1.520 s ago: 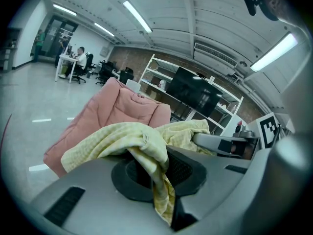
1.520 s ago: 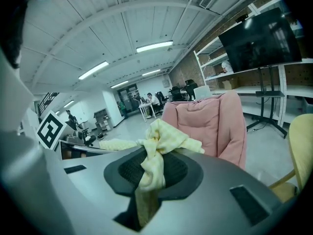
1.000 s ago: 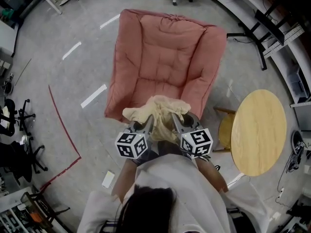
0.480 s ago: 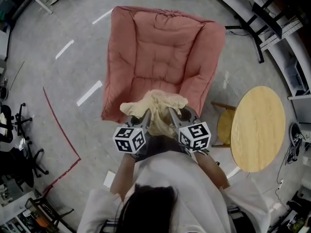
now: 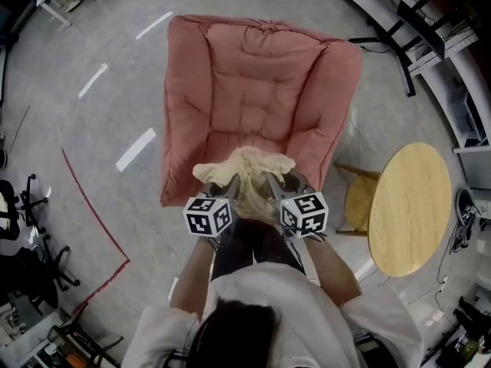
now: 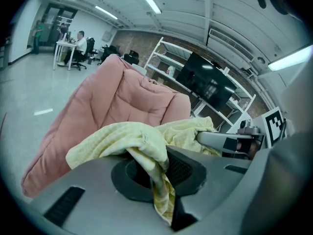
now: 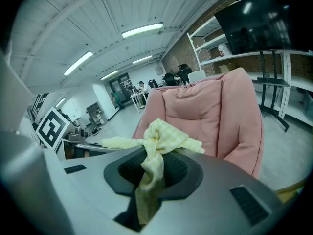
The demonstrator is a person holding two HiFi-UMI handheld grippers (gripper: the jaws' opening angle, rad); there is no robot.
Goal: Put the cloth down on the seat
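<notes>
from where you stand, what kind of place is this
Probably an open-plan office or lab workspace: desks with people seated far back, metal shelving beside a big dark screen, and tape marks on the bare grey floor.

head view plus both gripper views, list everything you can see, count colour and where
padded pink fabric armchair: one, pink, middle of the floor, facing the person
crumpled pale yellow cloth: one, yellow, at the armchair's front edge, pinched by both claws
round light wooden table: one, tan, right of the armchair
small wooden stool: one, yellowish, between armchair and table
white floor tape strips: three, white, left of the armchair
red floor line: one, red, far left
large black screen: one, black, by shelving behind the armchair
left claw: one, grey, shut on the cloth
right claw: one, grey, shut on the cloth
person's white shirt: one, white, bottom centre
</notes>
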